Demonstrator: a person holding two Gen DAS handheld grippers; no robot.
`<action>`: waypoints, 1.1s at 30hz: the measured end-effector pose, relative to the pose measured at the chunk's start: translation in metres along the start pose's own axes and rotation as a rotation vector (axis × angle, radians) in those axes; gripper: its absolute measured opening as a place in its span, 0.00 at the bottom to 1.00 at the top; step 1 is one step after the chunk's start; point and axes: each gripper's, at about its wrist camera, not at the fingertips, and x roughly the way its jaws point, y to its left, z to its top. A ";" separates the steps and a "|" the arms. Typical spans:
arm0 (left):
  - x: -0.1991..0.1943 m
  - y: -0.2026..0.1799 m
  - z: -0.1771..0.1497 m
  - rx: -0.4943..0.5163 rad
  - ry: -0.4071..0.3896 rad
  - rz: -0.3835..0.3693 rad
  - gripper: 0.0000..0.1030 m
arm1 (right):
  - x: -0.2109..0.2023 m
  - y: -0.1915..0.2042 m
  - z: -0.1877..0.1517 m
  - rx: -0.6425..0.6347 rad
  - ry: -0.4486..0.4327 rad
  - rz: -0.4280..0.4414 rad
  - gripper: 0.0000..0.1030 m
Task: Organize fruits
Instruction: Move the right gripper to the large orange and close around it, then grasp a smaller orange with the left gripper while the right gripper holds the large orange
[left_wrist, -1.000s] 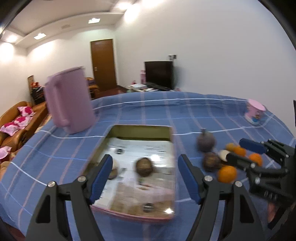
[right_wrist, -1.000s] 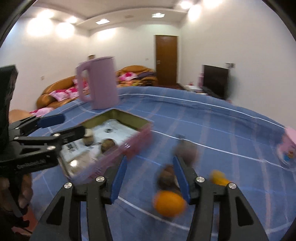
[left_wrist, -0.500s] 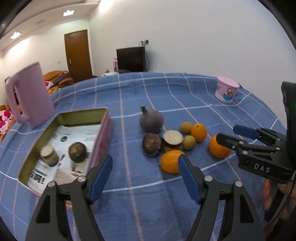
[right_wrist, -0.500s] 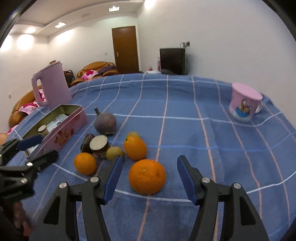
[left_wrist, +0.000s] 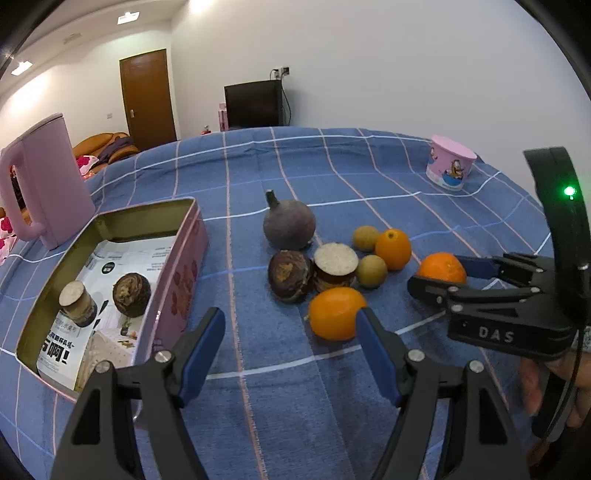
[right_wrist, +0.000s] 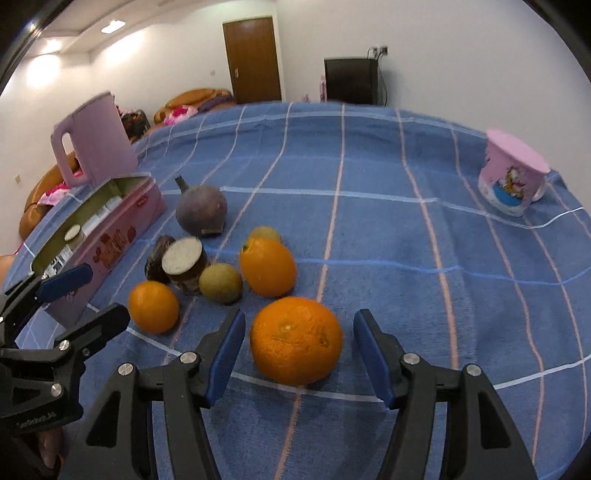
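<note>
The right hand-held gripper (right_wrist: 299, 354) is released, jaws just widened, straddling the big orange (right_wrist: 296, 340) at lower centre without touching it. The left hand-held gripper (left_wrist: 291, 347) hangs released, empty, beside a smaller orange (left_wrist: 335, 313). An off-centre squeeze could roll the round orange across the bench (right_wrist: 406, 236), away from the tin (left_wrist: 184, 258) at left.

Oranges (right_wrist: 295, 339), small green fruits (right_wrist: 220, 283) and brown ones (left_wrist: 290, 275) cluster beside the tin (left_wrist: 184, 266).

Left gripper (left_wrist: 291, 343) angled downward, jaws apart, nothing between pads, right gripper (right_wrist: 299, 350) angled downward, jaws parted after opening, pads clear of contact
</note>
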 end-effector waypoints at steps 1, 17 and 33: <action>0.000 0.000 0.000 0.001 0.002 -0.002 0.73 | -0.001 0.000 0.000 -0.003 -0.003 0.006 0.51; 0.014 -0.018 0.005 0.025 0.052 -0.060 0.60 | -0.005 -0.009 -0.001 0.046 -0.020 -0.001 0.48; 0.023 -0.012 0.010 -0.028 0.069 -0.090 0.42 | -0.012 0.000 -0.001 0.006 -0.065 0.004 0.48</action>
